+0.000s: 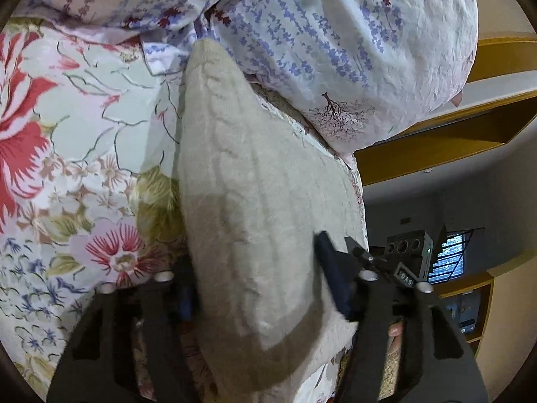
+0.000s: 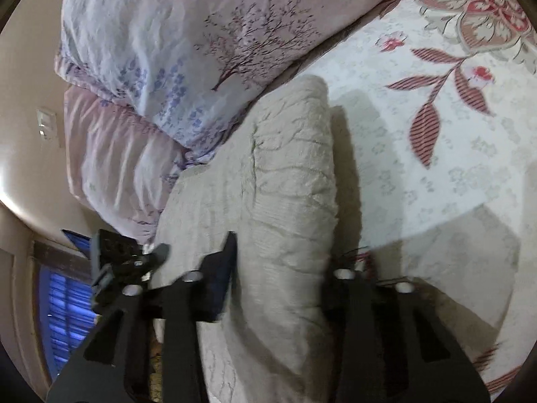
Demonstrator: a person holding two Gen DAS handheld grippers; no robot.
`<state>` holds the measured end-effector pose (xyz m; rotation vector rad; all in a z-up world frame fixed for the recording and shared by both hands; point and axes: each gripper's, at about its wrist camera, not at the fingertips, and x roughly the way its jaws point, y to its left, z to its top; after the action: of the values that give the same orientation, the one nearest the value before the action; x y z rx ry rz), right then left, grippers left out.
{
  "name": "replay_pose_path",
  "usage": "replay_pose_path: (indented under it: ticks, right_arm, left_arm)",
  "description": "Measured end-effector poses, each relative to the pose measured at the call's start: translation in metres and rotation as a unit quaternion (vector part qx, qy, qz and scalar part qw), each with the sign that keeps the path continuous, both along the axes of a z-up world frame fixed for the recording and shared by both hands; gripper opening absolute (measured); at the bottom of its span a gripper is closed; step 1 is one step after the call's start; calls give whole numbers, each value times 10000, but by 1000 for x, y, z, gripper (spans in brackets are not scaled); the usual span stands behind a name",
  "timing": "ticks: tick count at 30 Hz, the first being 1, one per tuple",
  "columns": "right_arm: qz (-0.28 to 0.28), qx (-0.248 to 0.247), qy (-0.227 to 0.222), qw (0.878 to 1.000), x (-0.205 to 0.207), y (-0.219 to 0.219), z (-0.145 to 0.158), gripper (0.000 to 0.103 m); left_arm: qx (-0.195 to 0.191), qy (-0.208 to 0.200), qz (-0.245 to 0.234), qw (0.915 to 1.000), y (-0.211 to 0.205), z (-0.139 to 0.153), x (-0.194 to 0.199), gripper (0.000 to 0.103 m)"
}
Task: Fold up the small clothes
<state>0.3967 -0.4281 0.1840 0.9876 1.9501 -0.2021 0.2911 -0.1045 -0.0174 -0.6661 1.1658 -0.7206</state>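
A beige, softly textured garment [image 1: 255, 181] lies on the floral bedsheet [image 1: 67, 127], its far end reaching the pillows. My left gripper [image 1: 258, 278] has its jaws set wide apart with a thick fold of the garment bulging between them. The right wrist view shows the same garment [image 2: 288, 181] with a raised folded ridge running away from me. My right gripper [image 2: 282, 268] likewise straddles this ridge, jaws wide apart. The other gripper's body [image 2: 127, 262] shows at the left edge of the cloth. Whether the fingers press the cloth is hidden.
Two pillows in a purple-flower and tree print [image 1: 335, 50] are stacked at the garment's far end; they also show in the right wrist view [image 2: 174, 43]. Wooden shelving [image 1: 453, 134] and a window [image 1: 449, 258] lie past the bed's edge. Bare sheet [image 2: 436, 174] spreads to the right.
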Motion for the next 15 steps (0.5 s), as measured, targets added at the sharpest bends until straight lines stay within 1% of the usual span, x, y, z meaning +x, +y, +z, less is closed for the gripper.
replay_pose_path:
  ticks: [2,3,6,9,13,15]
  right_arm:
    - [-95,-23,-102,9999,1,2,6,31]
    - [-131,-10,-176,9998,3,4,9,29]
    - [-224,91,-482,9985,13,18,26,27]
    - [-45,131,-643,9978,23,45,43,27]
    - [76,260,-876,9958,27,83,57,27]
    - [336,299,-1030,9937,31,107,55,27]
  left_arm:
    - [-61,-96,-37,9999,2,4,-1,41]
    - [-105,-127,-57,9998,3,7,-2,38]
    - [-199,-291,-186,9992,8,19,-10,37]
    - [-201,-479,-245,9983,23,35,-22,36]
    - [-231,-606,-127,9978,68,50,-38,37]
    - [-146,-656,-9,9977,91,54,-44,37]
